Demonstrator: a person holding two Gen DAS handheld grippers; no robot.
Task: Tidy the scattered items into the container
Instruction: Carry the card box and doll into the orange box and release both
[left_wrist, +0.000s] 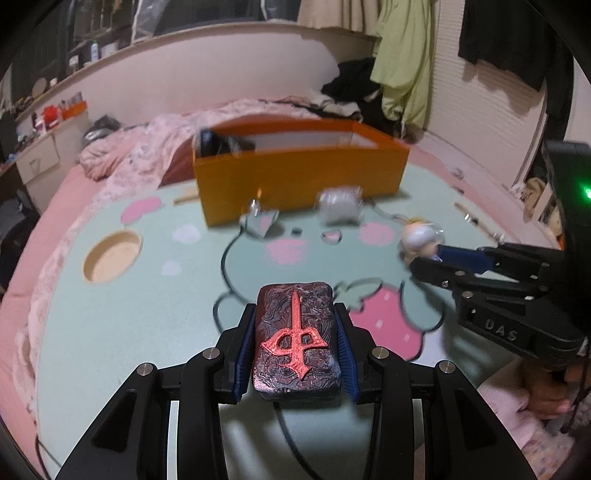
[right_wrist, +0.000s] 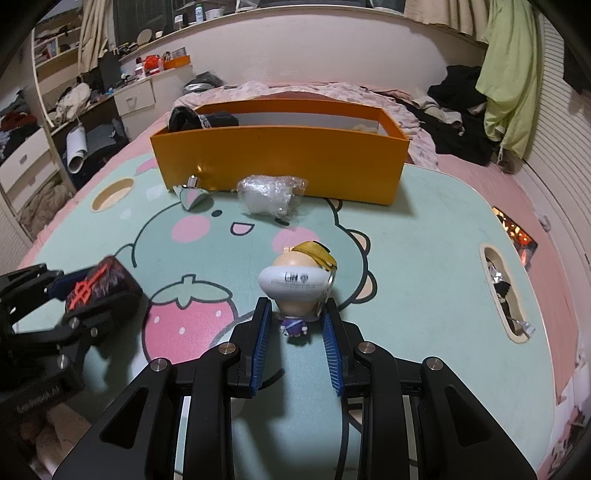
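My left gripper (left_wrist: 295, 332) clamps a dark rectangular block (left_wrist: 295, 339) with a red sword emblem, its long axis pointing away toward the orange box (left_wrist: 295, 177). My right gripper (right_wrist: 295, 325) has its fingers (right_wrist: 258, 332) clenched on a small big-headed figurine (right_wrist: 299, 288), upright, its face hidden behind a white band. Farther off, a plastic-wrapped bundle (right_wrist: 269, 197) and a blurry grey pouch (right_wrist: 194, 195) lie just before the box on the cartoon-printed desk (right_wrist: 424, 258), itself on a pink bed (right_wrist: 480, 177).

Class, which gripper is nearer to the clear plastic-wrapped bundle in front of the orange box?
Right, narrowly. The right gripper sits behind the bundle, slightly right; the left gripper sits farther back-left.
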